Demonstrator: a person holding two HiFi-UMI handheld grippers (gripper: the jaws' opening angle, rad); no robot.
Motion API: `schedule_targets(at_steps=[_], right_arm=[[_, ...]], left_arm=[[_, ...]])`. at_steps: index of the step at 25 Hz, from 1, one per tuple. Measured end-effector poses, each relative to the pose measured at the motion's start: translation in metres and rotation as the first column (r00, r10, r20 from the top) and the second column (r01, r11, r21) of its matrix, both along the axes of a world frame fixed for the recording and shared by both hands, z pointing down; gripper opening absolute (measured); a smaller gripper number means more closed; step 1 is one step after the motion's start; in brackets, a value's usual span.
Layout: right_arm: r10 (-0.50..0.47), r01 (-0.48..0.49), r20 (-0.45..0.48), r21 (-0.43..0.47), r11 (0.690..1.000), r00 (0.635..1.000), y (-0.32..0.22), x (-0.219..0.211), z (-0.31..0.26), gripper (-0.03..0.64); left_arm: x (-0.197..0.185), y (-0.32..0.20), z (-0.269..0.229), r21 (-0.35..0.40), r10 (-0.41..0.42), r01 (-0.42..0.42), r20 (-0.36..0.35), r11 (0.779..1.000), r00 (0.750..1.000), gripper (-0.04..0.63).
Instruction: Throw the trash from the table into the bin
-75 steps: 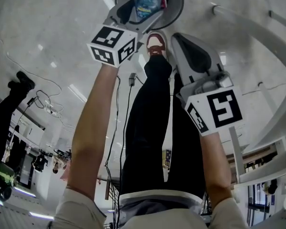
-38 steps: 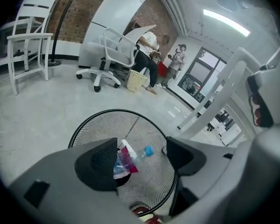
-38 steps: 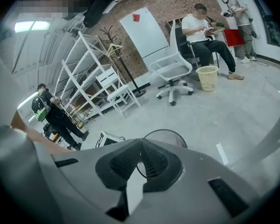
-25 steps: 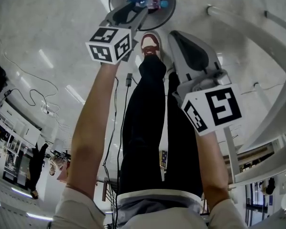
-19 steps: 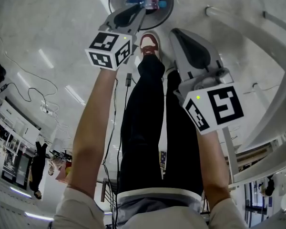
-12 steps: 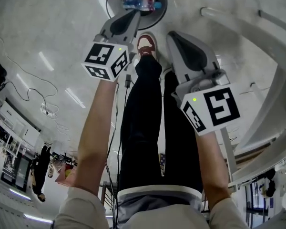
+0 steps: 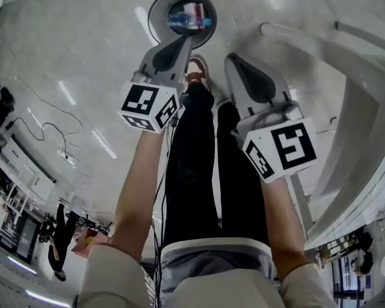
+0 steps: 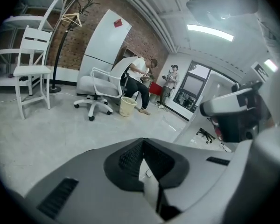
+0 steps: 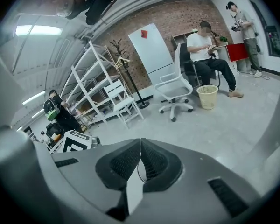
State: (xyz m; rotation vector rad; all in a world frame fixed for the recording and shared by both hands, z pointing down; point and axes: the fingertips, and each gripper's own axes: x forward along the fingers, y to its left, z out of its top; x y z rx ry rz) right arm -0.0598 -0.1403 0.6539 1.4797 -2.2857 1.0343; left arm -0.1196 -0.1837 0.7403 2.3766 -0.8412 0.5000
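In the head view a round grey bin (image 7: 155,13) stands on the floor at the top. A clear bottle with a blue cap (image 7: 185,22) and a pink-and-white packet (image 7: 194,9) lie inside it. My left gripper (image 7: 185,40) hangs just short of the bin's near rim, jaws shut with nothing between them. My right gripper (image 7: 231,59) is beside it to the right, over the floor, also shut and empty. In the left gripper view the left gripper (image 8: 142,142) shows closed pads. The right gripper (image 9: 140,142) shows the same in its own view.
My own legs and a red-and-white shoe (image 7: 194,71) stand between the grippers. The white table's curved edge (image 7: 366,108) runs down the right. Farther off are a white wooden chair (image 8: 30,71), a white office chair (image 8: 97,88), a small yellow wastebasket (image 8: 127,106) and several people.
Three seconds ago the bottle stood in the left gripper over the bin; now it lies in the bin. Both grippers have risen, and the bin looks smaller and farther away.
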Motion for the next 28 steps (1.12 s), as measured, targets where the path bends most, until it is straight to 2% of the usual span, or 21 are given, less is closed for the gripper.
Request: schedule_targets(at_steps=[4, 9, 18, 28], right_arm=[[-0.016, 0.016, 0.003, 0.024, 1.0, 1.0, 0.003, 0.0, -0.028, 0.02], [-0.031, 0.03, 0.006, 0.051, 0.998, 1.0, 0.004, -0.001, -0.062, 0.02], [-0.022, 0.023, -0.009, 0.097, 0.995, 1.0, 0.008, 0.012, -0.138, 0.02], [-0.023, 0.024, -0.007, 0.19, 0.982, 1.0, 0.005, 0.014, -0.218, 0.02]], left_arm=[[0.007, 0.003, -0.04, 0.013, -0.008, 0.008, -0.022, 1.0, 1.0, 0.006], [0.015, 0.009, -0.088, 0.042, 0.021, -0.02, -0.043, 0.999, 0.999, 0.007], [0.026, 0.019, -0.184, 0.055, 0.038, -0.033, -0.101, 0.998, 0.994, 0.006], [0.031, 0.028, -0.278, 0.122, 0.08, -0.064, -0.137, 0.991, 0.987, 0.006]])
